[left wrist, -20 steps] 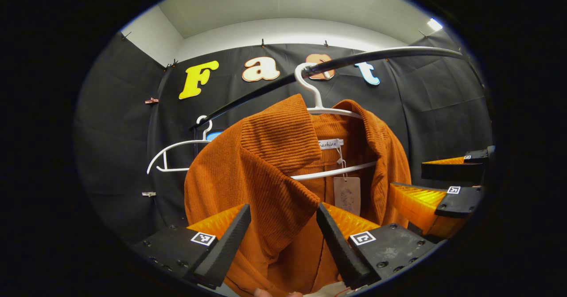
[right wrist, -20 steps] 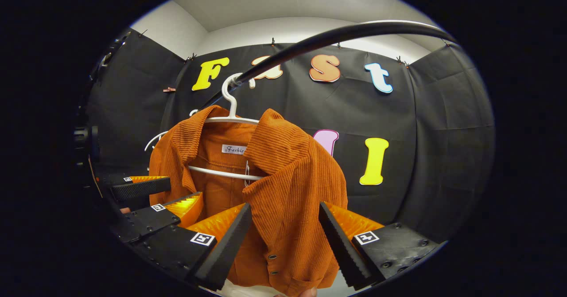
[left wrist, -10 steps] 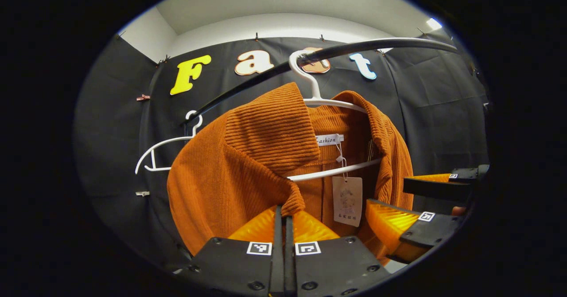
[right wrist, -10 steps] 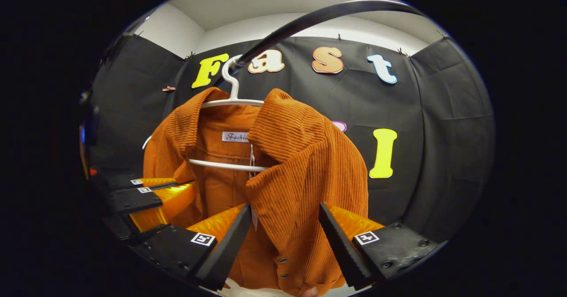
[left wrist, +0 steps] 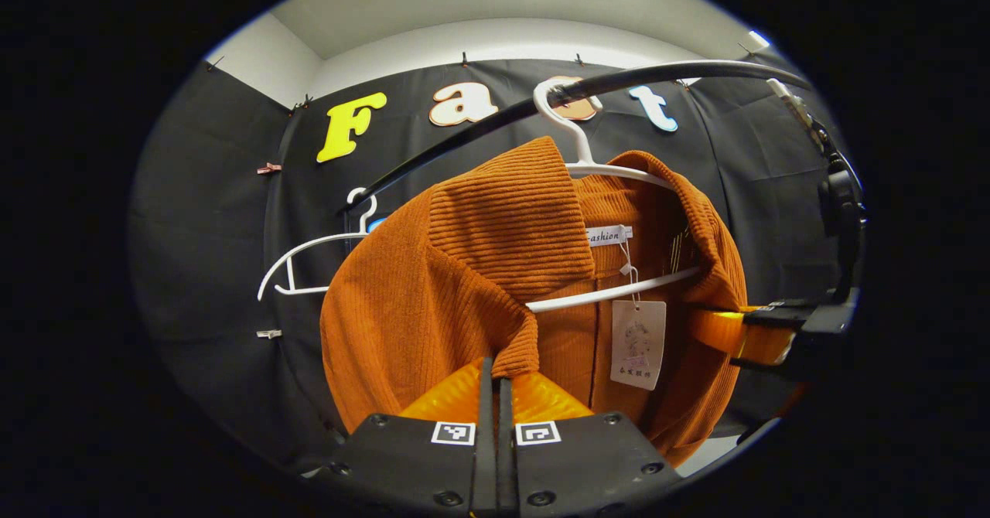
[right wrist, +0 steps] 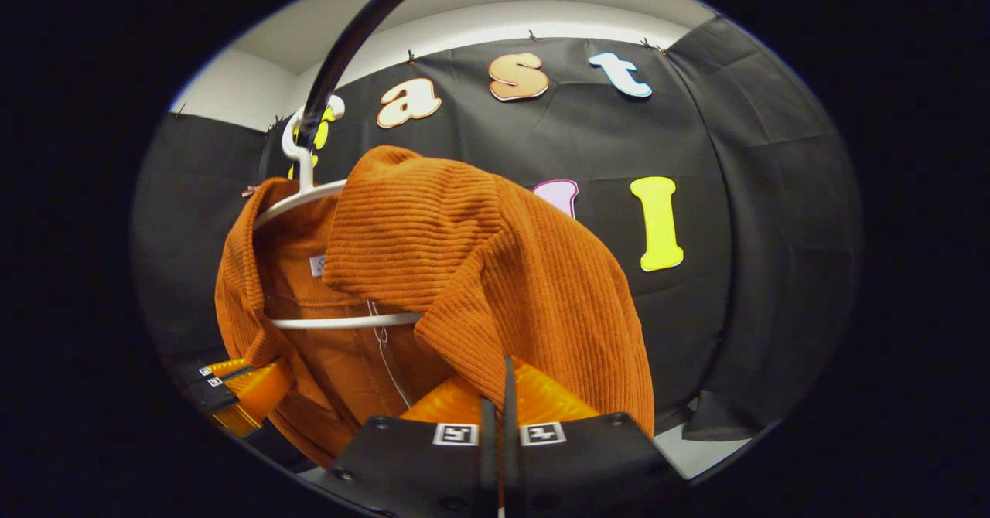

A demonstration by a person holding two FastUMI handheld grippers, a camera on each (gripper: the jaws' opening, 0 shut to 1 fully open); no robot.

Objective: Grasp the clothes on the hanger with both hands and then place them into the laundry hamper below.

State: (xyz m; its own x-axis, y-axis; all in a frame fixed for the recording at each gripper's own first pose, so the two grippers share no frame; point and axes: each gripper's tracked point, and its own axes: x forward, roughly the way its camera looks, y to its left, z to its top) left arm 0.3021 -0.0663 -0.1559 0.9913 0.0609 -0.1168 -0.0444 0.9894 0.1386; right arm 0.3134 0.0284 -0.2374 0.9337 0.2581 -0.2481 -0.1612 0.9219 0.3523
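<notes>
Jacket: orange corduroy jacket (left wrist: 433,270) hangs on a white hanger (left wrist: 611,292), hook over the black rail (left wrist: 619,85).
My left gripper (left wrist: 495,371): fingers pressed together on the front edge just under the collar point; cloth between them.
My right gripper (right wrist: 499,379): pinched the same way on the other front edge.
Across the views: each gripper shows small at the edge of the other's view, up against the jacket.
Hard to make out: jacket hem cut off below; paper tag (left wrist: 638,344) print unreadable.
Spare: an empty white hanger (left wrist: 309,263) farther along the rail.
</notes>
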